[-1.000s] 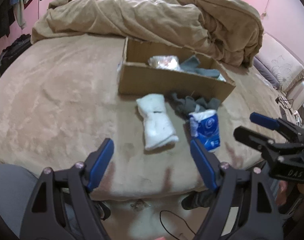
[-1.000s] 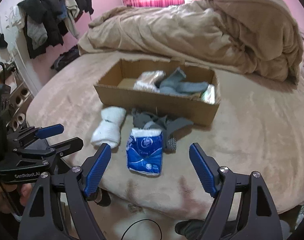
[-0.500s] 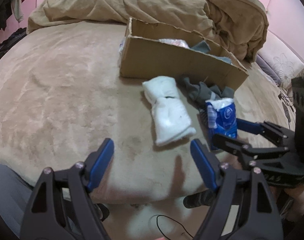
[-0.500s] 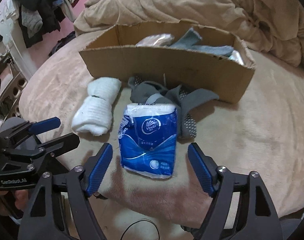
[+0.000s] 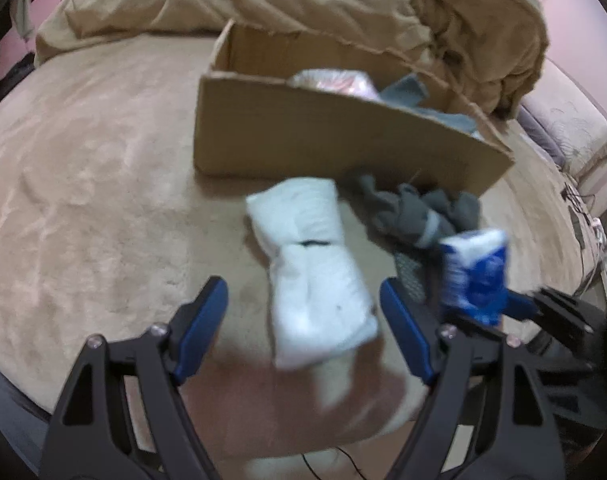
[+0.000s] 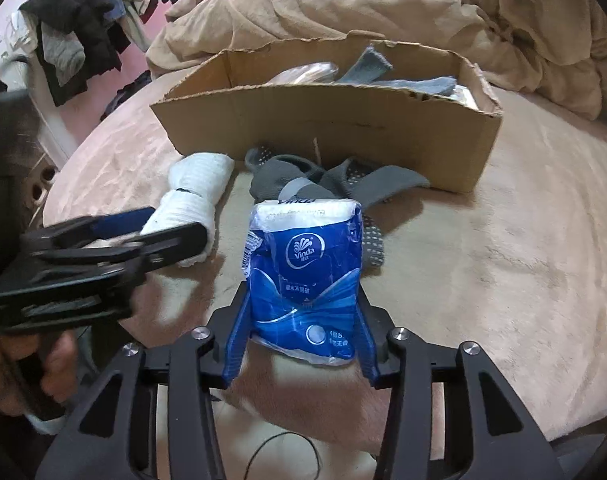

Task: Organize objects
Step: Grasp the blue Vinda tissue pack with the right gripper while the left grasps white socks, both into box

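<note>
Motion blur softens the whole left wrist view, smearing the print on the blue tissue pack [image 5: 475, 276]. The cardboard box [image 6: 327, 128] wall hides most of its contents. The grey socks [image 6: 343, 184] lie partly behind the pack.

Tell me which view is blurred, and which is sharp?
Left wrist view: motion blur smears the white rolled towel and tissue pack. Right wrist view: mostly sharp, the tissue pack's print readable; only the left hand-held gripper is blurred.
</note>
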